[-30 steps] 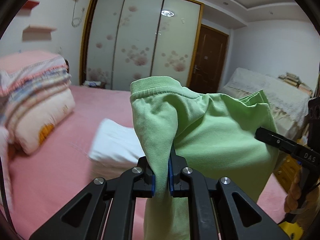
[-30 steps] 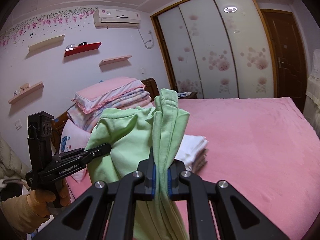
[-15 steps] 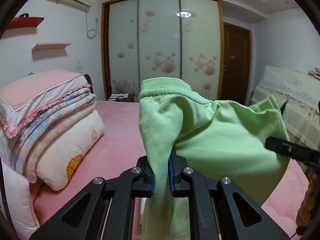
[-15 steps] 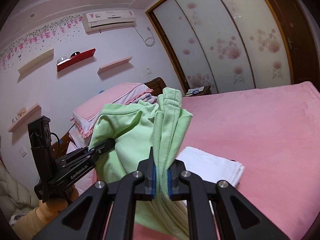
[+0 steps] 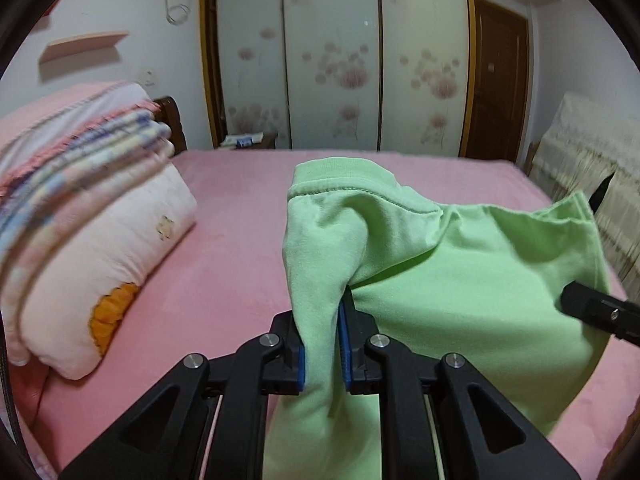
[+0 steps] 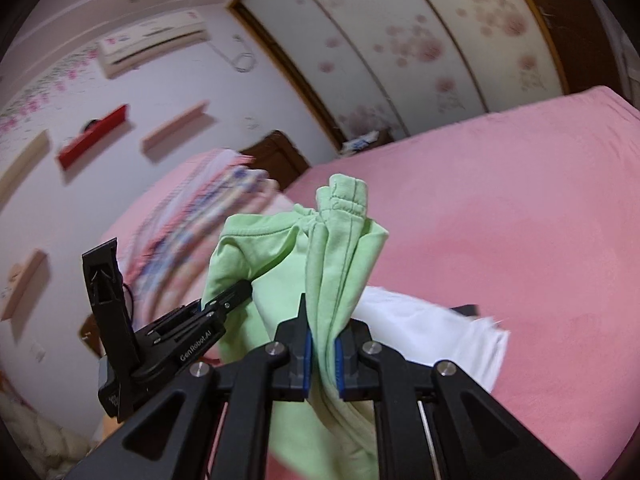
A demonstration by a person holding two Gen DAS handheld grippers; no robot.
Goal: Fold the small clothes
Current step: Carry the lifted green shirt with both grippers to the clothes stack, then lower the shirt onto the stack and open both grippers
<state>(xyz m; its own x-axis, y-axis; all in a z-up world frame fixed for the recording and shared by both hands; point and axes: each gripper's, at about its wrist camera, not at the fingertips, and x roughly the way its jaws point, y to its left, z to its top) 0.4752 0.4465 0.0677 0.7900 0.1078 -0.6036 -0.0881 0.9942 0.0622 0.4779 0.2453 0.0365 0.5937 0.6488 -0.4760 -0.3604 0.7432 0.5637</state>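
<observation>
Green garment (image 5: 460,280): we hold it in the air above the pink bed (image 5: 240,216), left gripper (image 5: 322,354) and right gripper (image 6: 322,364) each clenched on an edge, likely to spread it flat. Folded white cloth (image 6: 432,332) lies below.

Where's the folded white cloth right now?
In the right wrist view, the folded white cloth lies on the pink bed, lower right, just behind the held green garment.

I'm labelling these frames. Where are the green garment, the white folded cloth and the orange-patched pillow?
green garment (image 5: 460,280): left wrist view, its flat middle panel.
white folded cloth (image 6: 432,328): right wrist view, its top face.
pillow (image 5: 132,248): left wrist view, its front face.
</observation>
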